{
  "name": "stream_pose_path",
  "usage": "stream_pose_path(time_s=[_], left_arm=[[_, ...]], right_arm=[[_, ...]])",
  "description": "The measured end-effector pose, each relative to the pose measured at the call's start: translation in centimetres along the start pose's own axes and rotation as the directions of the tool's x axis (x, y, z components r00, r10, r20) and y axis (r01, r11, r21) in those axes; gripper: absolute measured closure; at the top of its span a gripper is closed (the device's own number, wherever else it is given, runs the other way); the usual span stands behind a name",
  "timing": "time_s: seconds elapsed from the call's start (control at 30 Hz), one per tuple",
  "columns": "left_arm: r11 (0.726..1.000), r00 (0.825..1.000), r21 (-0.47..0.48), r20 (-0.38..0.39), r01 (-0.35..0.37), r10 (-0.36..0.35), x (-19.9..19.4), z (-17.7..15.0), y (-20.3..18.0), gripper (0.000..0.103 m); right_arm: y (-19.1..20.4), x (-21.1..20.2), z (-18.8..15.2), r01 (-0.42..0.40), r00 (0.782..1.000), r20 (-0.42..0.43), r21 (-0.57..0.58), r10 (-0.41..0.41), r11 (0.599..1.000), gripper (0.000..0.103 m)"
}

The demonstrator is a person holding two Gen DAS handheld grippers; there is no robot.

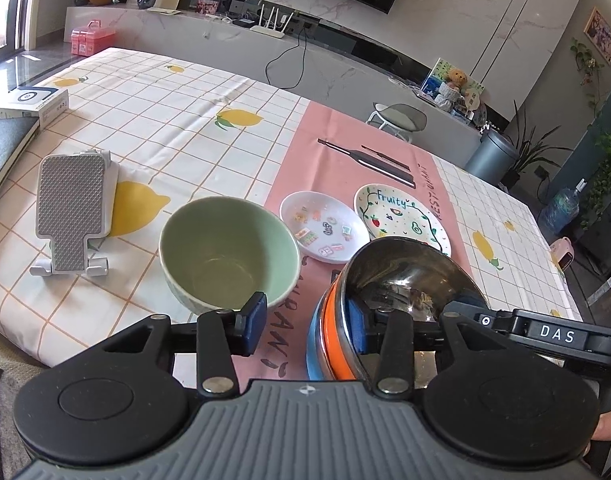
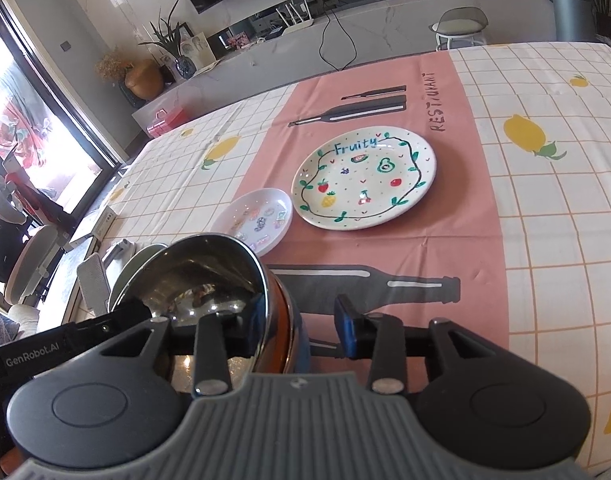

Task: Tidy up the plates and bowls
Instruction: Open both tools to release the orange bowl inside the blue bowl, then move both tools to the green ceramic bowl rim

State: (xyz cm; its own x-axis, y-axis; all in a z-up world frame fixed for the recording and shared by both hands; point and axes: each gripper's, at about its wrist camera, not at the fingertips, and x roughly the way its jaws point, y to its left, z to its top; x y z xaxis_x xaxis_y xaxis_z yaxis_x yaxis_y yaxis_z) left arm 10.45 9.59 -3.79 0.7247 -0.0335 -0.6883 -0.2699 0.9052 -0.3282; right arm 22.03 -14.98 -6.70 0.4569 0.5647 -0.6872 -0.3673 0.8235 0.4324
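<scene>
Bowls are half gathered: the steel bowl (image 1: 405, 280) sits nested in orange and blue ones, straddled by both wide-open, empty grippers, left gripper (image 1: 305, 322) and right gripper (image 2: 297, 322); green bowl (image 1: 229, 248) and two plates (image 2: 363, 178) remain apart on the table (image 2: 545, 220).

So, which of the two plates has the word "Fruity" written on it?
The larger plate, the one farther right. It carries blue "Fruity" lettering, drawn fruits and a green vine ring. The smaller plate beside it has only small colourful stickers, no word.
</scene>
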Motion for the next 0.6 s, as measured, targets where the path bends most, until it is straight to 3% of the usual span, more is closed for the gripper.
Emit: stream_pose_path(time_s=[0.43,0.6], left_arm=[[0.998,0.999,-0.053,0.028,0.04,-0.039,-1.6,0.6,1.1,0.054],[0.985,0.99,-0.112,0.064,0.131,-0.124,-2.7,1.2,2.5,0.054]], right_arm=[[-0.2,-4.2,-0.1,0.018,0.992,0.124,-0.016,-0.016,1.0,0.037],[0.2,-5.8,-0.3,0.021,0.985,0.174,-0.03,-0.015,0.999,0.033]])
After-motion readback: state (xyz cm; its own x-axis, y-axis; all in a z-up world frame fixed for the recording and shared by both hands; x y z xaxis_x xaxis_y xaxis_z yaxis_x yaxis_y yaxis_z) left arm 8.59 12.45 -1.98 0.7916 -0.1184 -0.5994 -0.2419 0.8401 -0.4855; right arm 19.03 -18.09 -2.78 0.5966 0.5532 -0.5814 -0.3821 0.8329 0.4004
